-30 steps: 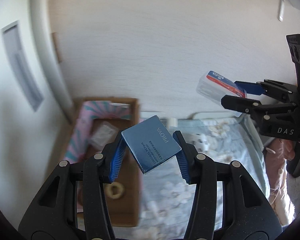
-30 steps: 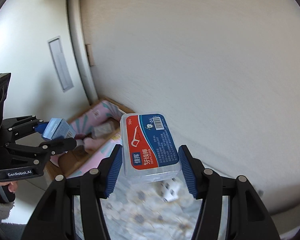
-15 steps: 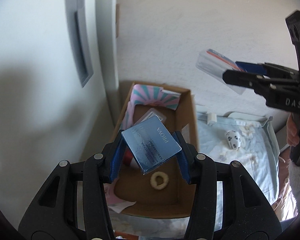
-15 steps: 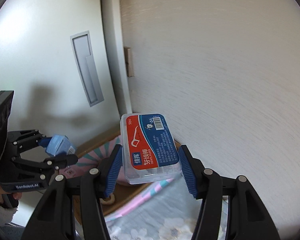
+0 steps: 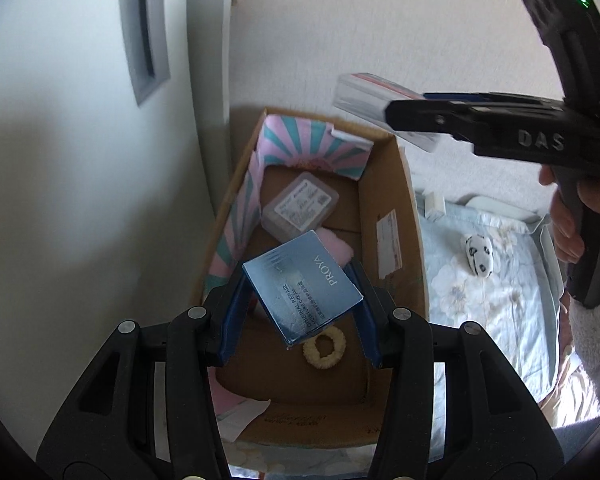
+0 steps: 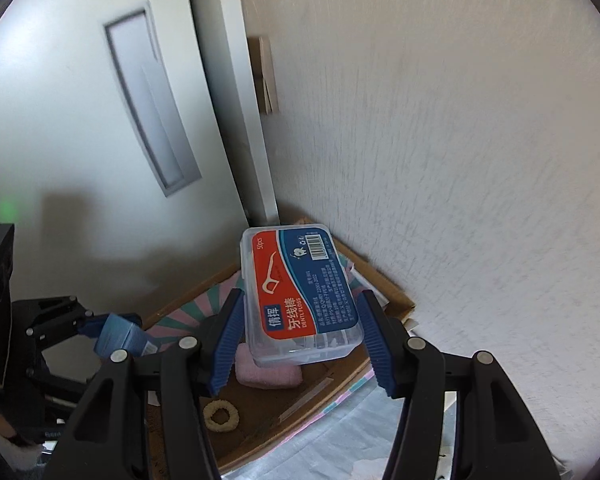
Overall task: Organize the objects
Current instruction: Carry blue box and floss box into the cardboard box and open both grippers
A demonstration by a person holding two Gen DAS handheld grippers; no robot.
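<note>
Between the blue-padded fingers of the left gripper (image 5: 300, 312) sat a small blue cardboard carton printed PROYA (image 5: 302, 286), clamped across two opposite faces and tilted, one corner hanging below the fingertips. A carton like that looked light and fairly stiff, but thin card dents under a hard squeeze, so the flat faces near its middle were the sensible place to hold it.

The right gripper (image 6: 300, 336) was closed on a clear rectangular plastic case of dental floss picks with a red-and-blue label (image 6: 302, 300), its pads against the two long side walls near the lower end. That case was probably light, rigid and smooth; with most of its length standing out past the fingertips it could pivot or slip, and a hold nearer its middle would be steadier.

Just beyond and below both sets of fingers lay an open brown cardboard box (image 5: 384, 216) lined on two sides with pink-and-teal striped paper (image 5: 312, 144). On its floor, directly under the left fingertips, was a cream fabric hair ring (image 5: 325, 352); further in, a soft pink block (image 6: 268, 370), perhaps a sponge, and a small clear plastic case with a white label (image 5: 302, 208).

To the right of the box, well apart from the left fingers, a white spotted soft toy (image 5: 478, 256) rested on a pale blue floral cloth (image 5: 480, 300).
</note>
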